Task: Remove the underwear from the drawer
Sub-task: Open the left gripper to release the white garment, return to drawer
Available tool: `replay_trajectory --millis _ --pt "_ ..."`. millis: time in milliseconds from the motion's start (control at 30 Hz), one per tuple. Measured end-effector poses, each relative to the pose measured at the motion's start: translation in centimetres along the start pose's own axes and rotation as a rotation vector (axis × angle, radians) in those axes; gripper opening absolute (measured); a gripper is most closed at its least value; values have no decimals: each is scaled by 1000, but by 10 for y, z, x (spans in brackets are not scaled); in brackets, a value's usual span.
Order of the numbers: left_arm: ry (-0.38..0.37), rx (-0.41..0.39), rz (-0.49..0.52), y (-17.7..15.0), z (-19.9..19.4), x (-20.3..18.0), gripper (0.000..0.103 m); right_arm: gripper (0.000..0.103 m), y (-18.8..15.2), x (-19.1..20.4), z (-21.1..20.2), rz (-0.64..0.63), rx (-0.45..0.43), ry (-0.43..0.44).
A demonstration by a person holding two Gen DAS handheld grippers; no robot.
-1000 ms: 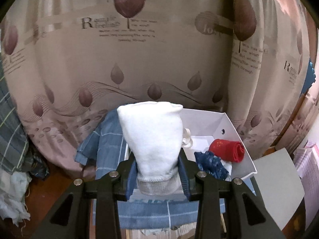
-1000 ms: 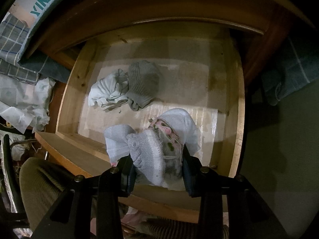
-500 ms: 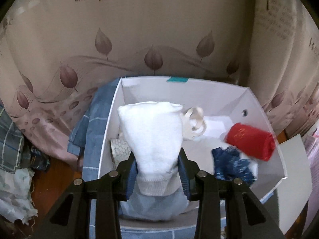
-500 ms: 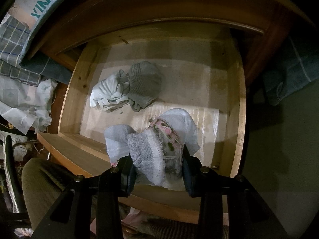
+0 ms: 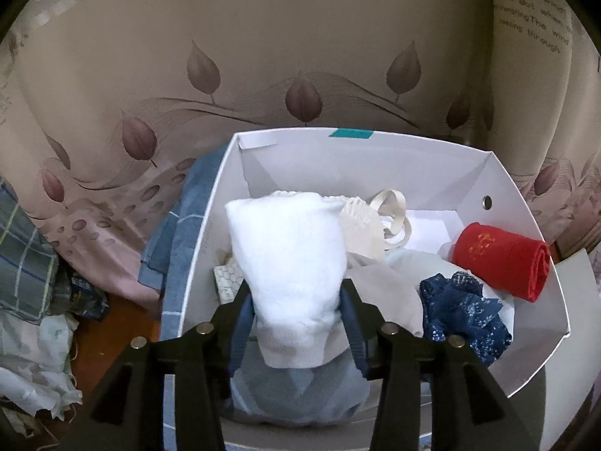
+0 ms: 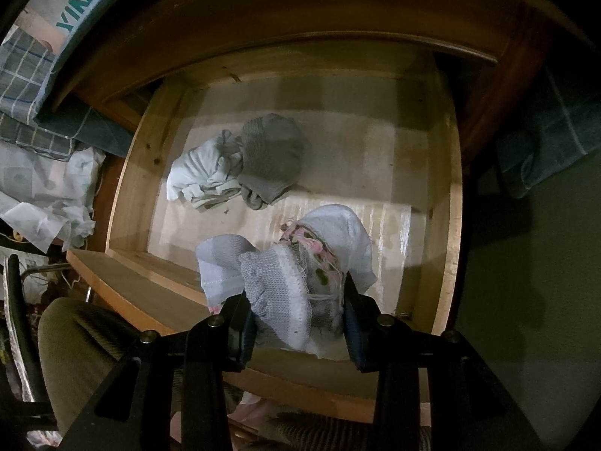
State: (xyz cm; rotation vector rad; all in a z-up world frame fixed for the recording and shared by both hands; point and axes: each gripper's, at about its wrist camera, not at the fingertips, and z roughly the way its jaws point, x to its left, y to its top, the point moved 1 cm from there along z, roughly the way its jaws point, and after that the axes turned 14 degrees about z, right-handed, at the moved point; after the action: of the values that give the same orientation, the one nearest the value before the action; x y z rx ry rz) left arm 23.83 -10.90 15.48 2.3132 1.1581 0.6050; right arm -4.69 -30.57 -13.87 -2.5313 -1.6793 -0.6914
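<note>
In the left wrist view my left gripper hangs low inside a white cardboard box. A folded white underwear stands upright between its pads, which still touch it while the jaws are opening. A red rolled piece and a navy lace piece lie in the box at the right. In the right wrist view my right gripper is shut on a grey and white underwear bundle with pink trim, above the front of the open wooden drawer. A pale piece and a grey piece lie in the drawer.
A leaf-patterned curtain hangs right behind the box. Blue checked cloth lies along the box's left side. Crumpled clothes are piled left of the drawer. A person's knee is at the drawer's front left corner.
My left gripper has gone forward and down with the white underwear, from in front of the box to inside it, and its jaws stand a little wider. The right gripper has not moved.
</note>
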Motion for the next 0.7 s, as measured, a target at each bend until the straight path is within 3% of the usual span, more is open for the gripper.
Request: replay_trajectory --millis 167,300,500,700 --pt "-19 -20 2 2 -12 0 65 37 0 0 0 0 2 -2" --pt "-25 -54 -3 8 -28 4 71 36 0 1 1 -2 3 -4" --pt "-38 -115 -30 5 -61 7 73 37 0 1 2 -4 5 -7" --pt "39 -173 14 -28 -94 0 73 36 0 0 3 -5 4 -8"
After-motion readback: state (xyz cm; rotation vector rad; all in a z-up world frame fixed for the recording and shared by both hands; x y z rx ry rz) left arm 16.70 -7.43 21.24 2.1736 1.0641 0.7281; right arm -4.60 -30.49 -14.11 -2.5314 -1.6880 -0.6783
